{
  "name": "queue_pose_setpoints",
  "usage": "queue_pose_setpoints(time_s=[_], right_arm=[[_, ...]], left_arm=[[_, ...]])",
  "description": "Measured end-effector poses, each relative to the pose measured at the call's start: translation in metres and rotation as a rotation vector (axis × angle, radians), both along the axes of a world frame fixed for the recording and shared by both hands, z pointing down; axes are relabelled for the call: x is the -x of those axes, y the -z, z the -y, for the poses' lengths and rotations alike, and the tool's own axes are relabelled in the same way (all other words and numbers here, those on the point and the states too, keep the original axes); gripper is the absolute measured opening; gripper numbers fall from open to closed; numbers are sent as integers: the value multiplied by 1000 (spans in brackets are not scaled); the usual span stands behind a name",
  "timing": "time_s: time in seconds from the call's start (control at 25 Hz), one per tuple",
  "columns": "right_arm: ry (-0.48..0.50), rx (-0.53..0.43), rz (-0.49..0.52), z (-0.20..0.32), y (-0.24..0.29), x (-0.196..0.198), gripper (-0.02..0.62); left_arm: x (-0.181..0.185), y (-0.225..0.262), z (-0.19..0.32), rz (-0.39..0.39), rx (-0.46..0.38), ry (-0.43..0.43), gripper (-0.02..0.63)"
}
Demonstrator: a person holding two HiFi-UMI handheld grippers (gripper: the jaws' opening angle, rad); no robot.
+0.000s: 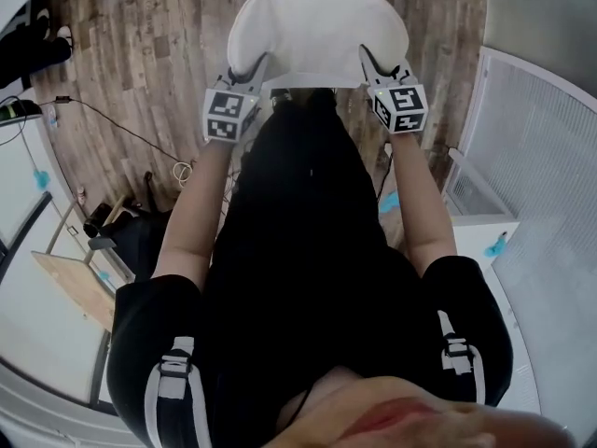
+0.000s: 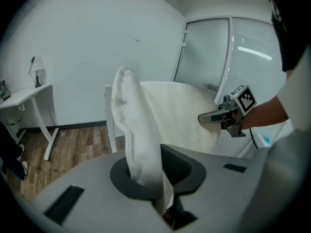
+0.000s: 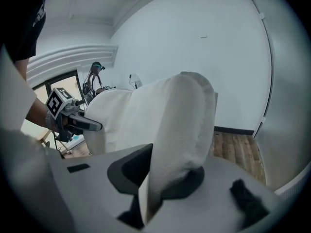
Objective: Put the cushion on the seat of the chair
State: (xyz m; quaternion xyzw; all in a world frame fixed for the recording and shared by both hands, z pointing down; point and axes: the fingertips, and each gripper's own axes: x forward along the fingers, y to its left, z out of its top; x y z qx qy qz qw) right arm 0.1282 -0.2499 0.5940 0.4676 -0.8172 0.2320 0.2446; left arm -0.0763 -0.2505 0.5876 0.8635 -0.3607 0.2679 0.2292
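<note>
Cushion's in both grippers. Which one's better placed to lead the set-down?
Neither left nor right has the edge. The left gripper and the right gripper are each shut on a near corner of the cushion, about level and symmetric. Probably lower it with both together.

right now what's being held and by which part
The white cushion, near edge: left hand-held gripper pinches its left corner, right hand-held gripper its right corner.
</note>
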Motion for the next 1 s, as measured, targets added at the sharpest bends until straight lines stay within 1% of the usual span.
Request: queue_pose_setpoints(time_s=[0.16,0.36,0.52,0.6,0.84,1.0], right_arm=[[-9,68,21,7,-63,-3,56],[-14,163,20,9,-139,-12,55],[-14,215,18,8,-195,-6,57],[-2,245,5,9,-223,-3,73],[27,317,-32,13,-293,-2,97],[32,354,-53,17,-324,-4,108]], left_arm=[[-2,-60,8,13,72,1,54],[-9,-137,14,-15,157,32,54],[-2,-195,13,-35,249,61,54],[4,-221,13,-33,295,73,54],[11,-289,17,-18,409,83,54],[10,-321,21,-5,460,77,54]])
